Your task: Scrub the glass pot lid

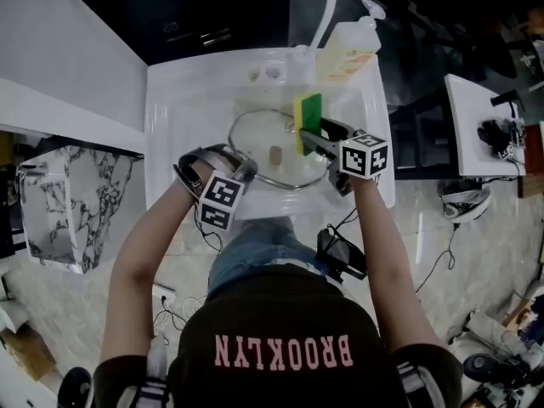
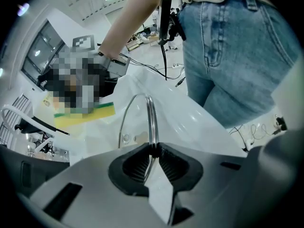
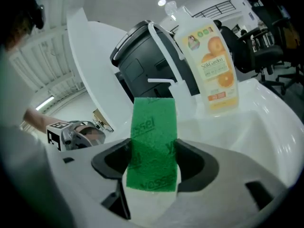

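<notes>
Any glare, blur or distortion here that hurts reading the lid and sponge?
Head view: evenly lit, the white sink nearly blown out, so the glass lid shows mostly by its rim. Left gripper view: strong fisheye, dark corners, a mosaic patch. Right gripper view: same fisheye; sponge sharp, bottle label readable.

There is one glass pot lid (image 1: 255, 138), and it has one little knob (image 1: 274, 153) in the middle. There is one sponge (image 1: 308, 117). There is one soap bottle (image 1: 348, 49). There is one white sink (image 1: 183, 100) with one tap (image 1: 324, 7). There are two grippers, the left gripper (image 1: 240, 167) and the right gripper (image 1: 311, 136). There are two cubes with square markers, the left cube (image 1: 221, 201) and the right cube (image 1: 365, 155). There is one person (image 1: 280, 330), with two arms
</notes>
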Demonstrator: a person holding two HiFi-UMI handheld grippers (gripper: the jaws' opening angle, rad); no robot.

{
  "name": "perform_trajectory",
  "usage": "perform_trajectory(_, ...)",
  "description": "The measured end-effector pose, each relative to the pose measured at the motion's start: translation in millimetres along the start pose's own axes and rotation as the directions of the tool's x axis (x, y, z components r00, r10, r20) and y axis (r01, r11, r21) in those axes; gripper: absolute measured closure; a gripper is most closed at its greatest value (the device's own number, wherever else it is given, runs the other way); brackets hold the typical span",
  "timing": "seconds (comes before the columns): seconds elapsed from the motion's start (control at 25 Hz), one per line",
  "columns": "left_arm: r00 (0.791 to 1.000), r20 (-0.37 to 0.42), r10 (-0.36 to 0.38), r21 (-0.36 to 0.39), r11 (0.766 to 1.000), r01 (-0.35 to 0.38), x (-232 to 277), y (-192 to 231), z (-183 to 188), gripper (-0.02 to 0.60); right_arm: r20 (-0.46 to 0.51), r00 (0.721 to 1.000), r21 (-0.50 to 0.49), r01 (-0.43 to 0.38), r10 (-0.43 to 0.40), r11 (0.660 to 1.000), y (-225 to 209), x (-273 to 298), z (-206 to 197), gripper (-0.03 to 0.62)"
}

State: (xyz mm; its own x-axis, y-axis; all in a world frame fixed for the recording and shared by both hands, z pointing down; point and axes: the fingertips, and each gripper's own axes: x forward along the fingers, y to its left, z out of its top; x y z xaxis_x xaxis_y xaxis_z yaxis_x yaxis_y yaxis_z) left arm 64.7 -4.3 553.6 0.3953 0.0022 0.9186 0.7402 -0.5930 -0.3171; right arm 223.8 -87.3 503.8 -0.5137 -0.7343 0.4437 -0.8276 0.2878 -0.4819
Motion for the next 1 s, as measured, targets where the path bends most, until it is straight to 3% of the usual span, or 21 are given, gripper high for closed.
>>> perform_trajectory(0.12, 1.000, -0.004, 0.001, -0.001, 1.000, -0.001, 1, 0, 0, 0.529, 0.054, 0.998, -0.055, 0.028, -0.025, 0.998, 8, -12, 10, 0.318)
perform_trajectory(0.36, 1.000, -0.010, -0.002, -0.004, 1.000, 0.002, 0, -1, 0, 0.529, 0.135, 0.988, -0.053, 0.077, -0.069, 0.996, 21, -42, 34, 0.318)
perform_trajectory(0.6, 1.000, -0.011, -0.013, -0.014, 1.000, 0.013, 0, 1, 1, 0.529, 0.180, 0.968, -0.171, 0.208, -0.177, 0.963, 20, -70, 44, 0.318)
perform_trajectory(1.0, 1.000, -0.002, -0.013, -0.031, 0.999, 0.013, 0, 1, 2, 0.529, 0.237, 0.930, -0.184, 0.326, -0.280, 0.927, 23, -99, 41, 0.318)
